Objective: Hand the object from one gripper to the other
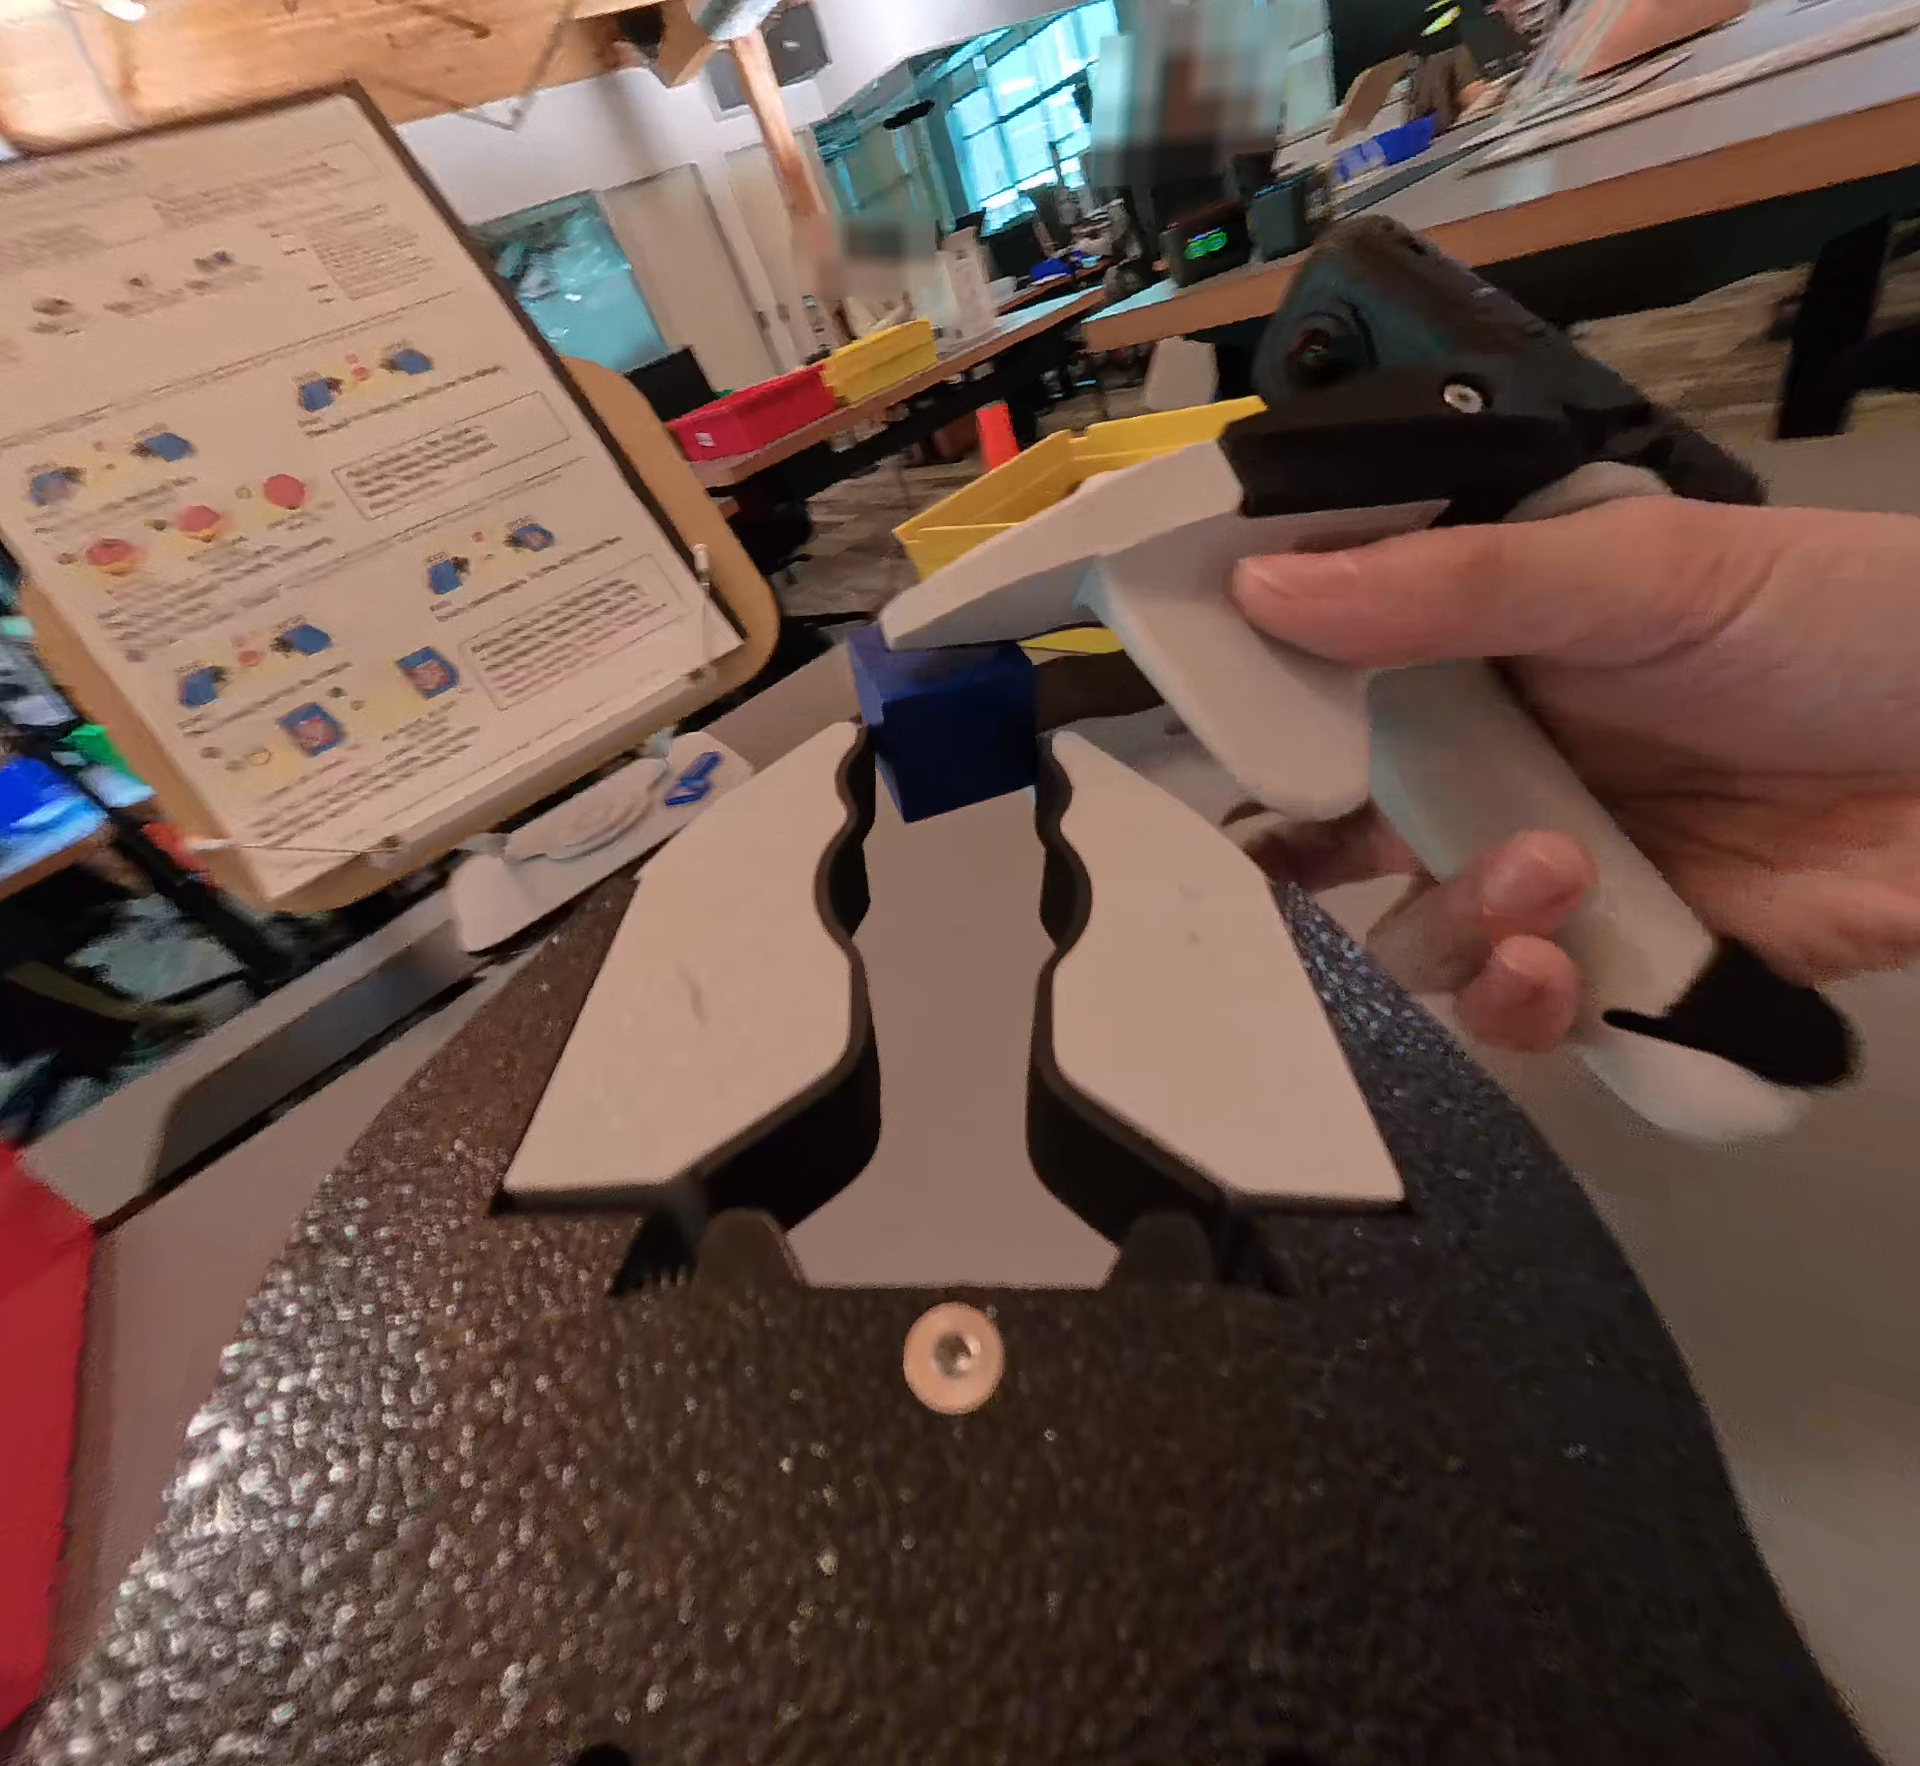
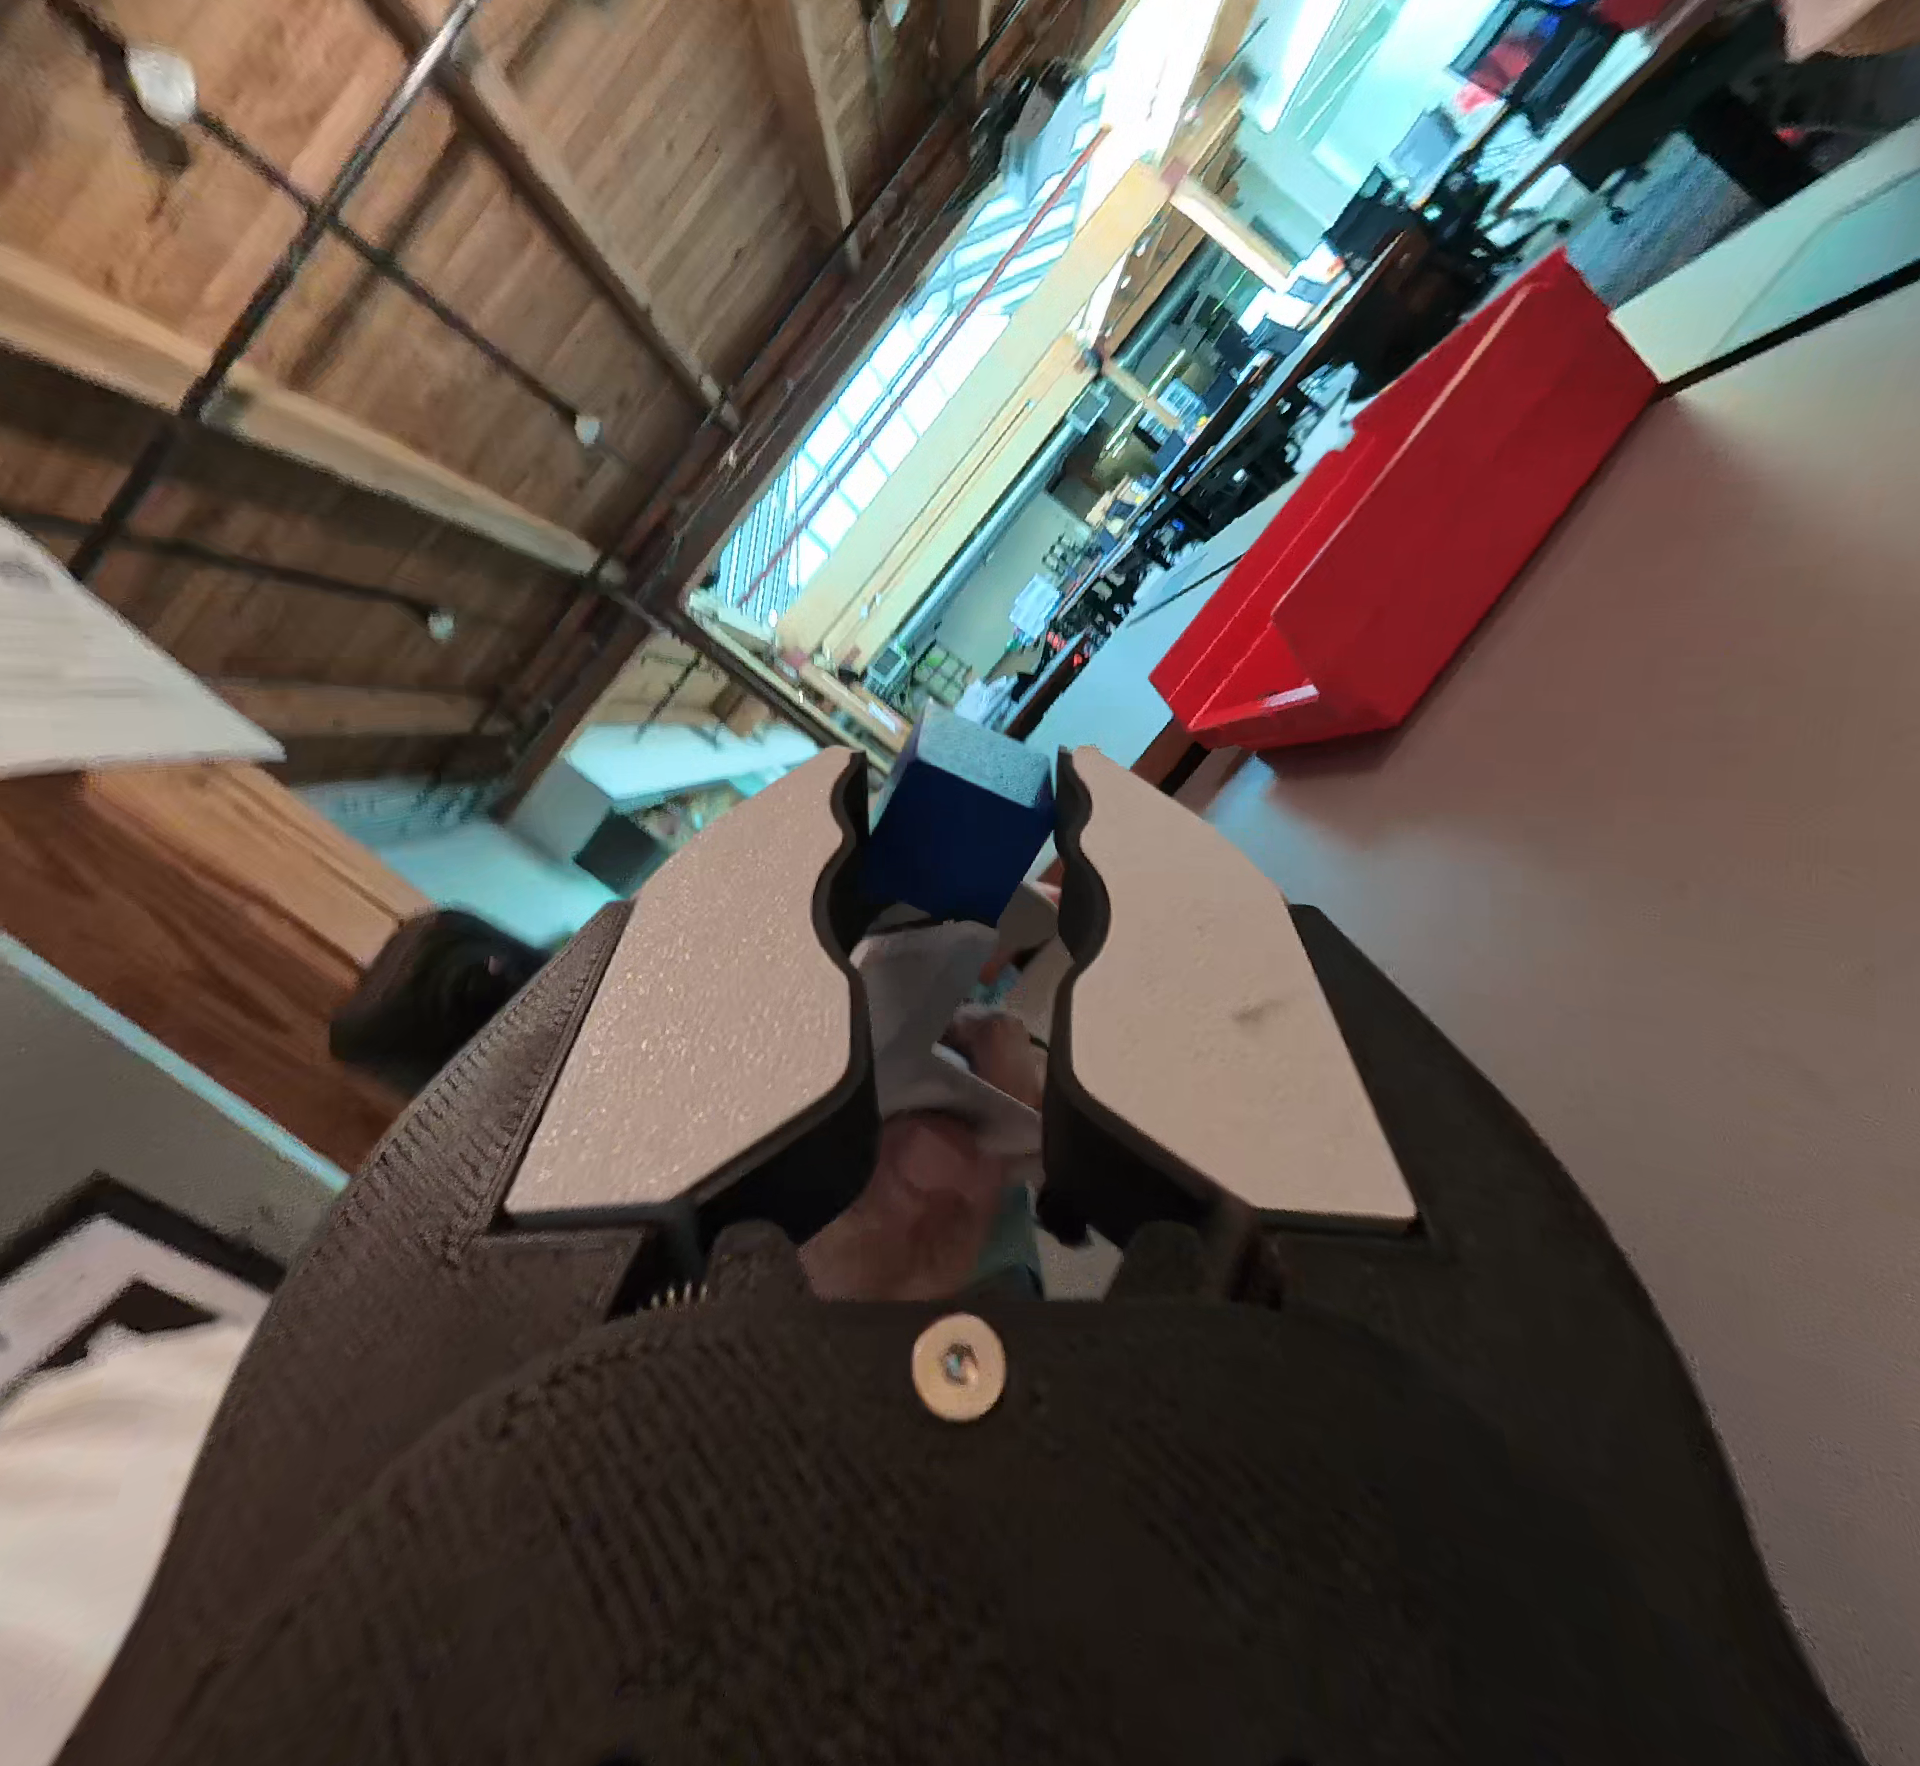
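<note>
A blue cube is held in the air between both grippers. In the left wrist view my left gripper has its two grey fingers closed on the cube's left and right sides. My right gripper comes in from the right, held by a hand. Its upper finger lies on top of the cube and its lower finger is hidden. In the right wrist view my right gripper has the cube pinched at its fingertips, tilted. Part of the left gripper and a hand show behind the fingers.
An instruction board stands on a wooden easel at the left. A yellow bin sits behind the cube. A red bin lies on the grey table. Other workbenches stand farther back.
</note>
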Tool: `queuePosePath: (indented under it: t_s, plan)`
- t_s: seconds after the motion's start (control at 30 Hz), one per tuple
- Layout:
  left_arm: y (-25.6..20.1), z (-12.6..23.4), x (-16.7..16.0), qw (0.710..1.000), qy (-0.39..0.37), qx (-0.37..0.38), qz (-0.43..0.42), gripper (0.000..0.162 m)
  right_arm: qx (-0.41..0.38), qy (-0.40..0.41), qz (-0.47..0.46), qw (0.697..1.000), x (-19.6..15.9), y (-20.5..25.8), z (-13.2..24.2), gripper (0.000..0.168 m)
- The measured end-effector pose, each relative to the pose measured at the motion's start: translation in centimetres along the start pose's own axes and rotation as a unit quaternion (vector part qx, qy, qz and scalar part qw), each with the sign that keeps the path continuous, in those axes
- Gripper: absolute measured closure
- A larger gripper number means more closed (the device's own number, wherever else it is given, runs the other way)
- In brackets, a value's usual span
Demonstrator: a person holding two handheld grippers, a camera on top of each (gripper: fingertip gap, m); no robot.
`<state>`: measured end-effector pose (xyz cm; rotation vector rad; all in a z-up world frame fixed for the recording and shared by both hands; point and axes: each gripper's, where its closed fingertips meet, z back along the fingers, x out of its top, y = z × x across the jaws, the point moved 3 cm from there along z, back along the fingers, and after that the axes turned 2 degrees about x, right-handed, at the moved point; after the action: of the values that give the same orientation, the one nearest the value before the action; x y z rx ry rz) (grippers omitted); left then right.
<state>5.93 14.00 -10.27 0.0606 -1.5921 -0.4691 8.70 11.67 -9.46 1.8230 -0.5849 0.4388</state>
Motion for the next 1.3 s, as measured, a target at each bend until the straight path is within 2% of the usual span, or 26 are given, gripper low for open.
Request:
queuePosePath:
  t_s: [0.1,0.17,0.2,0.27,0.33,0.4,0.47,0.53,0.67,0.83,0.93,1.03,1.1,1.17,1.3]
  plan:
    - [1.4,0.6,0.5,0.994,-0.01,-0.058,0.087,0.133,0.031,0.089,0.125,0.988,-0.4,1.1,0.4,0.118]
    - [2.3,1.3,0.8,0.979,-0.013,-0.129,0.158,0.133,0.024,0.137,0.254,0.957,-0.7,1.5,1.0,0.104]
    - [2.5,1.8,0.9,0.966,-0.01,-0.17,0.193,0.133,0.01,0.155,0.337,0.928,-0.8,1.4,1.4,0.101]
    - [2.6,2.8,0.8,0.93,0.008,-0.258,0.26,0.133,-0.006,0.178,0.498,0.848,-1.2,1.3,2.0,0.093]
    - [2.5,3.6,0.8,0.891,0.011,-0.329,0.313,0.133,0.006,0.196,0.594,0.781,-2.1,1.6,2.4,0.092]
    - [2.0,4.3,0.8,0.851,0.021,-0.392,0.349,0.134,0.005,0.191,0.646,0.739,-2.3,1.8,2.3,0.094]
    - [1.1,4.9,0.6,0.813,0.04,-0.448,0.37,0.133,0.038,0.165,0.691,0.703,-3.0,2.9,2.2,0.099]
    - [0.3,5.2,0.1,0.788,0.06,-0.482,0.379,0.133,0.066,0.135,0.726,0.671,-3.7,4.3,2.1,0.111]
    - [-0.5,5.3,-0.2,0.745,0.066,-0.526,0.405,0.133,0.071,0.174,0.756,0.627,-5.0,4.2,1.9,0.113]
    - [-0.7,5.3,-0.6,0.721,0.067,-0.543,0.424,0.133,0.083,0.178,0.753,0.628,-5.2,3.9,2.1,0.14]
    - [-1.0,5.5,-0.7,0.719,0.073,-0.55,0.418,0.133,0.082,0.189,0.758,0.619,-5.5,3.3,2.1,0.14]
    - [-0.9,5.4,-0.6,0.72,0.067,-0.549,0.42,0.133,0.084,0.195,0.735,0.644,-5.3,3.4,2.0,0.141]
    - [-0.6,5.0,-0.7,0.743,0.063,-0.524,0.413,0.133,0.057,0.213,0.713,0.665,-4.9,2.9,1.8,0.141]
    - [0.0,4.4,-0.9,0.783,0.05,-0.485,0.385,0.132,0.022,0.222,0.678,0.701,-4.1,2.3,1.6,0.141]
    - [1.4,4.0,-0.8,0.898,-0.01,-0.377,0.225,0.125,-0.005,0.231,0.517,0.824,-2.5,1.8,1.8,0.141]
